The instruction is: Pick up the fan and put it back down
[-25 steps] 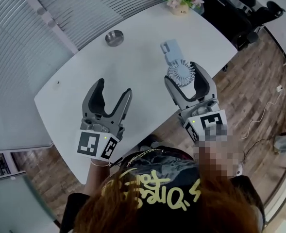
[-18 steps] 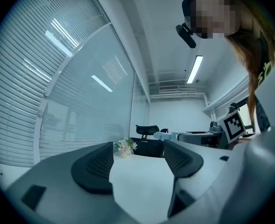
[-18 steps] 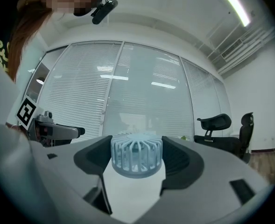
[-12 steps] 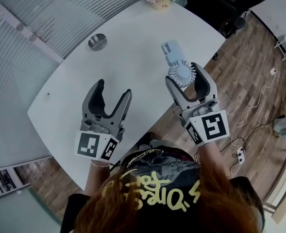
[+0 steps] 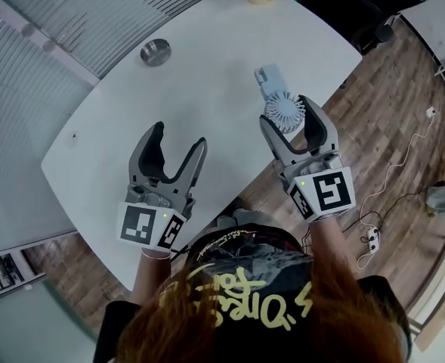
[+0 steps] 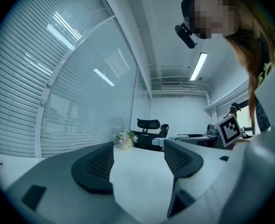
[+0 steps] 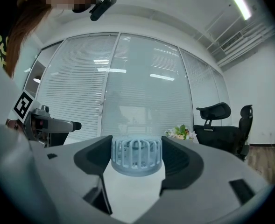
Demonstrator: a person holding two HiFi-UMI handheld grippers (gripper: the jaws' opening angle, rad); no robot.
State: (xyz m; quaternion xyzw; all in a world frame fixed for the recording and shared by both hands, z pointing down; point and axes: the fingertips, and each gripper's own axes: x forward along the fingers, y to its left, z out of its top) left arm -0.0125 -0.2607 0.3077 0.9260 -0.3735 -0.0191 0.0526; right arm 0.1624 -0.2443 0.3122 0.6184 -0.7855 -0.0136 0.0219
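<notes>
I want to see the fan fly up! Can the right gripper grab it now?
Probably yes. The right gripper has its jaws open either side of the fan lying on the table, with nothing in between.

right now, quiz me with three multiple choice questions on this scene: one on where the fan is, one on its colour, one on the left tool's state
1. Where is the fan?
a) between the left tool's jaws
b) on the table, between the right tool's jaws
c) lifted high above the table

2. What colour is the fan?
a) red
b) black
c) light blue

3. What state is the left tool in?
a) open, nothing between its jaws
b) shut on the fan
c) shut and empty

Answers:
1 b, the right gripper view shows the fan's grille between those jaws.
2 c, its grille and handle are pale blue.
3 a, the left gripper view shows only bare table between the spread jaws.
</notes>
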